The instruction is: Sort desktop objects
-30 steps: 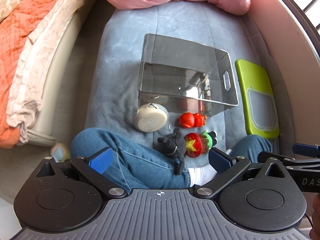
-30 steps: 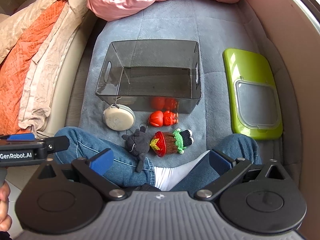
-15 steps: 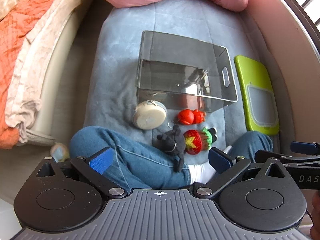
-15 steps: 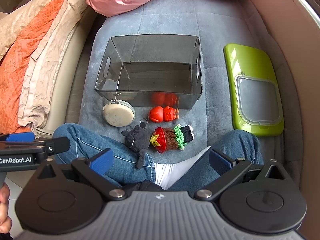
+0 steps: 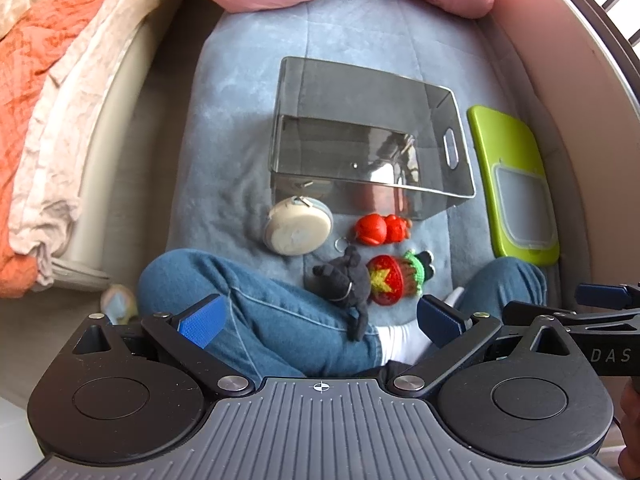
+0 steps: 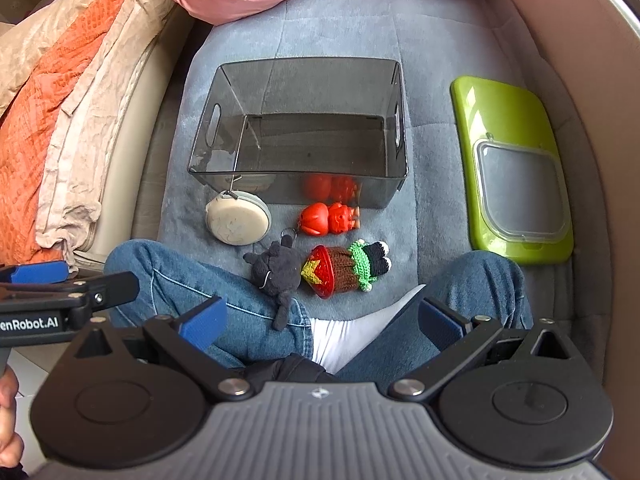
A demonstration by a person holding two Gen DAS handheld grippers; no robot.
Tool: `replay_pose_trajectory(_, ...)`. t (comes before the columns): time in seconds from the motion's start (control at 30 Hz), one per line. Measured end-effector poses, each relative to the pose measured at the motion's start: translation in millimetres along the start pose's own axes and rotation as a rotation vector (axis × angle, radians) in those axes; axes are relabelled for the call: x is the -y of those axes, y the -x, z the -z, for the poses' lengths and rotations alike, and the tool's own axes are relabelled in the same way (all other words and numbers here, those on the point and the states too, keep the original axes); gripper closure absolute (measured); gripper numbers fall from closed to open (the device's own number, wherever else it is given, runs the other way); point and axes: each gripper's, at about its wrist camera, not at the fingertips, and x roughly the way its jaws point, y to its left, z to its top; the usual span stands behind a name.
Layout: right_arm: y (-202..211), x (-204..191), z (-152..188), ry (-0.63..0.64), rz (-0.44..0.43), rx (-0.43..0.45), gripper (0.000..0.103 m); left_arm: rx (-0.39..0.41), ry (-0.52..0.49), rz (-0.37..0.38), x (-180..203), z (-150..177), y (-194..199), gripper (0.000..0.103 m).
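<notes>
Grey plush cushioning (image 6: 432, 184) carried a smoky transparent plastic bin (image 6: 300, 128), with a round cream pouch (image 6: 238, 222), red rubber figure (image 6: 330, 218), dark grey plush toy (image 6: 276, 272) and crocheted red-hatted doll (image 6: 344, 270) just in front, the plush apparently touching a denim-clad knee (image 6: 180, 284). Both the left gripper (image 5: 320, 320) and right gripper (image 6: 320, 320) hung spread wide and empty above the person's lap.
</notes>
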Motion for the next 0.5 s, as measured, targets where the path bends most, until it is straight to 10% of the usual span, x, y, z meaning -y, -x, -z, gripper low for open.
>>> replay_pose_trajectory(0.5, -7.8, -2.2, -2.1, -0.005, 0.011, -0.012, 0.000, -0.019, -0.007, 0.000, 1.5, 2.1, -7.1, 0.000)
